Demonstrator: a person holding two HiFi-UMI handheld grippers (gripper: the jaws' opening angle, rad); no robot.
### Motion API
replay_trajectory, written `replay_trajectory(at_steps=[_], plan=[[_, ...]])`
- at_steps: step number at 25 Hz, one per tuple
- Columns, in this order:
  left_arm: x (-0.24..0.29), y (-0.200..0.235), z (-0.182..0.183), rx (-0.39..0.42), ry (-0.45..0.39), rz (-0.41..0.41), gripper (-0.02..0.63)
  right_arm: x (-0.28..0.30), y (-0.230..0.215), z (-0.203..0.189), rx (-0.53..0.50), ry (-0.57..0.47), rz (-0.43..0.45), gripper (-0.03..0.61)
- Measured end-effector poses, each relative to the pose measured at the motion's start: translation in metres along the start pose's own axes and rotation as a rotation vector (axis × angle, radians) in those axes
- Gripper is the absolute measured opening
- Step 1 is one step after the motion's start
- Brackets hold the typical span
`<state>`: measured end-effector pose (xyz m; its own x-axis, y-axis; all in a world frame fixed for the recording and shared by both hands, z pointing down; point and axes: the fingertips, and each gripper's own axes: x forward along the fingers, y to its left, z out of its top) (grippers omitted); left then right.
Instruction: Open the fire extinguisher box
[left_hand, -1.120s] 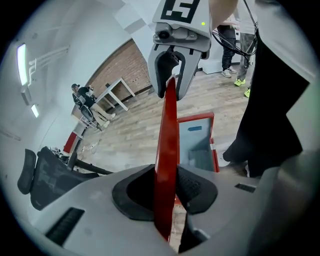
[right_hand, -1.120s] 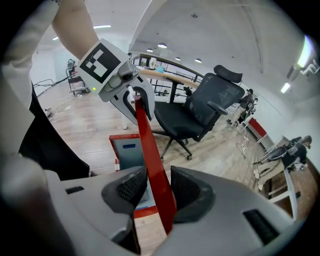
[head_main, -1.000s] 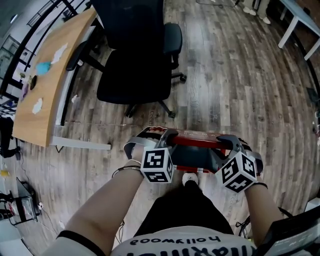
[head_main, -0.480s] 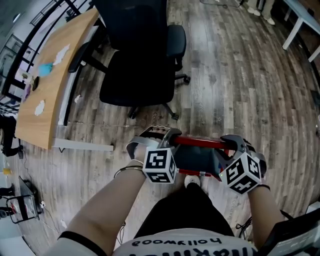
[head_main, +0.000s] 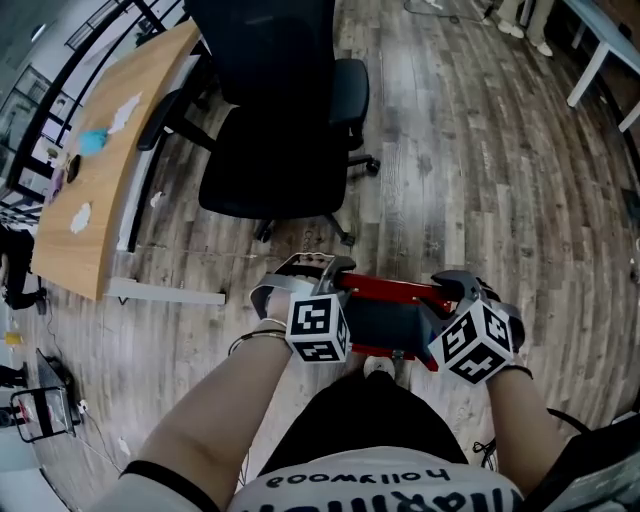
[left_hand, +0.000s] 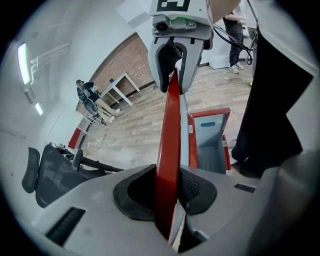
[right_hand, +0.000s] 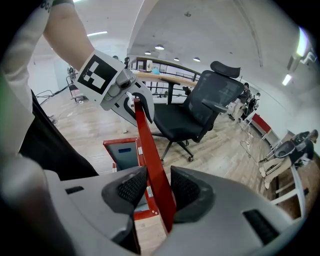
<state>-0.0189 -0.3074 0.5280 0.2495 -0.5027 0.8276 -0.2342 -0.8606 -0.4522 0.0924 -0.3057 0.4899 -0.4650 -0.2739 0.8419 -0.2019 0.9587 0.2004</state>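
The red metal fire extinguisher box lies open on the floor, grey inside showing, directly below the person and close to the dark-trousered legs. Its flat red door panel is raised above it and spans from one gripper to the other. The left gripper is clamped on one end of the panel, whose thin edge runs between its black pads. The right gripper is closed on the opposite end, with a ribbed pad on each face of the red sheet.

From the head view the box body is mostly covered by the door and the two marker cubes, and the hinge cannot be made out. A white shoe shows just below the door.

A black office chair stands just beyond the box, with the curved wooden desk to its left. To the right, the grey wood-plank floor is open.
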Motion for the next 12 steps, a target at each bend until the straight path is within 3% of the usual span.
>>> replay_trajectory(at_steps=[12], plan=[[0.0033, 0.0039, 0.0020, 0.033, -0.035, -0.019, 0.071, 0.0027, -0.0066, 0.0000, 0.011, 0.007, 0.016, 0.149]])
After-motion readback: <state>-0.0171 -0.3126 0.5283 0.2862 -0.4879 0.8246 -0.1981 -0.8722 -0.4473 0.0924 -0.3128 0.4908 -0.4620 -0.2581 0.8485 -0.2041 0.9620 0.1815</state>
